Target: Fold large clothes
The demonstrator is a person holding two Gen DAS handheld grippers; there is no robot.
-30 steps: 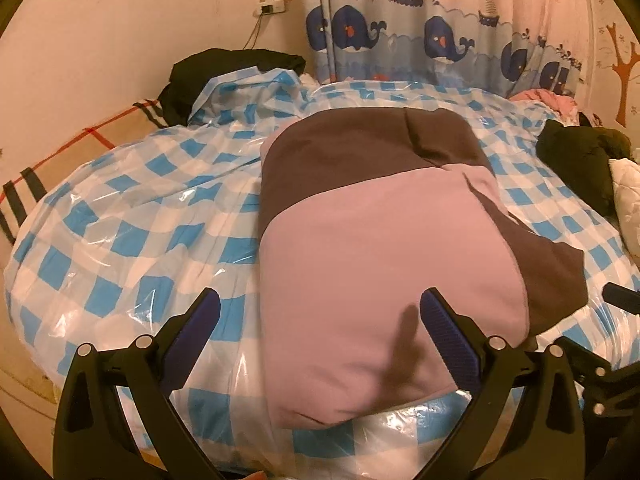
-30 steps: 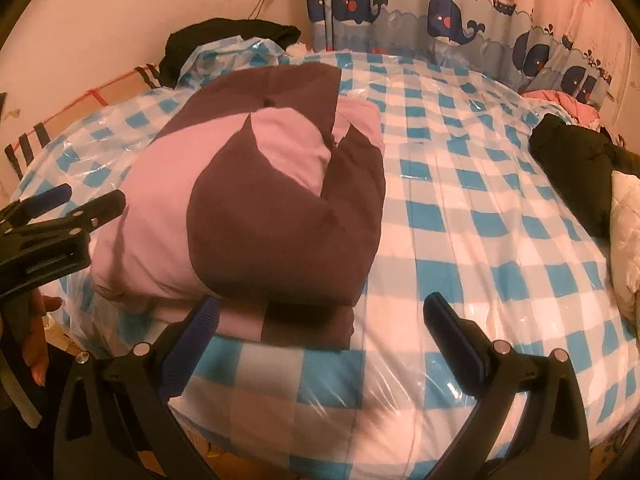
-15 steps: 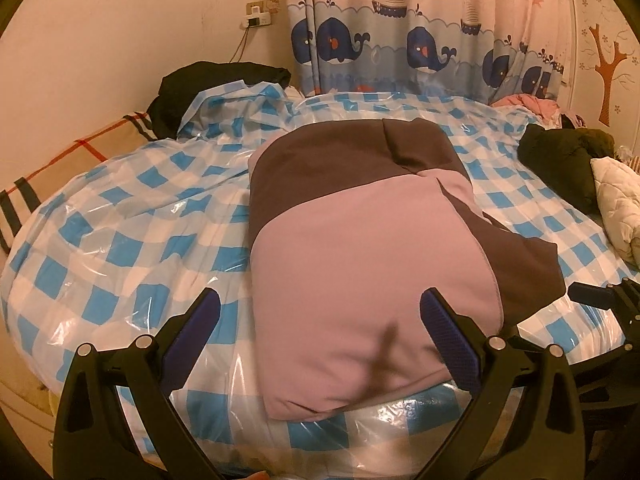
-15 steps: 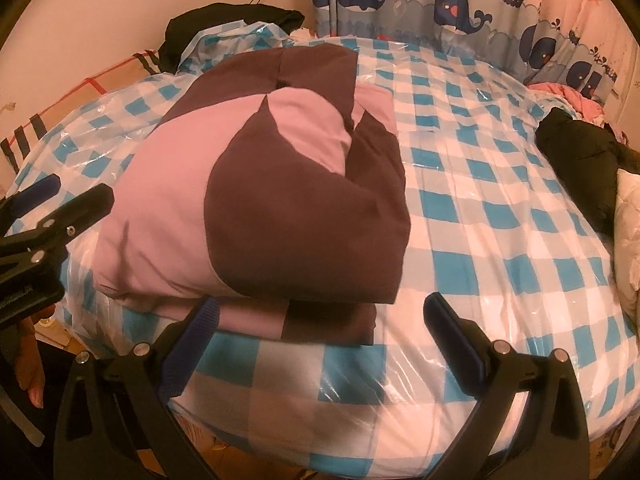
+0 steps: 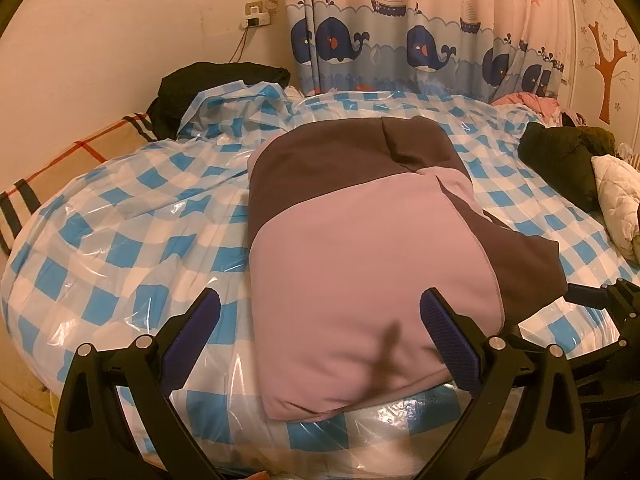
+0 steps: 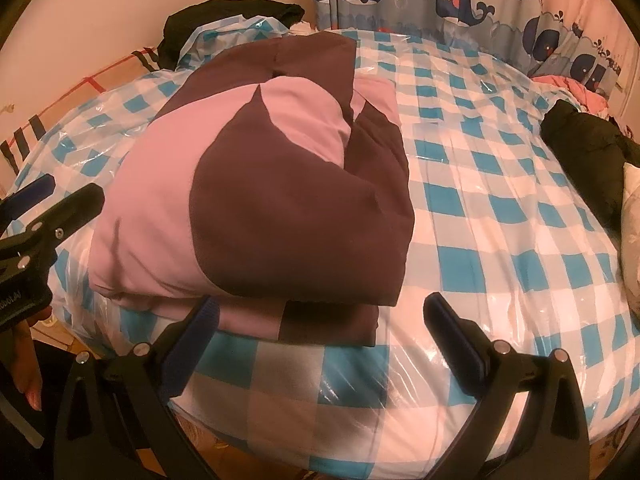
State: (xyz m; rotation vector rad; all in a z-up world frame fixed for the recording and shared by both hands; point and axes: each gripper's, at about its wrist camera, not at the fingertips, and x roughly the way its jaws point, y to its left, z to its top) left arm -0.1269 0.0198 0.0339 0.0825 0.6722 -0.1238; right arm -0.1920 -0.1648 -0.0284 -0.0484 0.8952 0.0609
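Observation:
A bulky pink and dark brown garment lies folded into a thick bundle on the blue-checked, plastic-covered bed. In the right wrist view the same garment shows brown sleeves laid over its pink body. My left gripper hovers open over the bundle's near pink edge, holding nothing. My right gripper is open at the bundle's near brown corner, also empty. The left gripper's tool appears at the left of the right wrist view, with a hand under it.
A black garment lies at the bed's far left by the wall. A dark jacket, a white padded item and pink cloth sit at the right. A whale-print curtain hangs behind. The bed's near edge drops to the floor.
Both grippers have pulled back and risen slightly, so the bundle sits a little farther off in the views. The garment itself has not moved. Both stay open.

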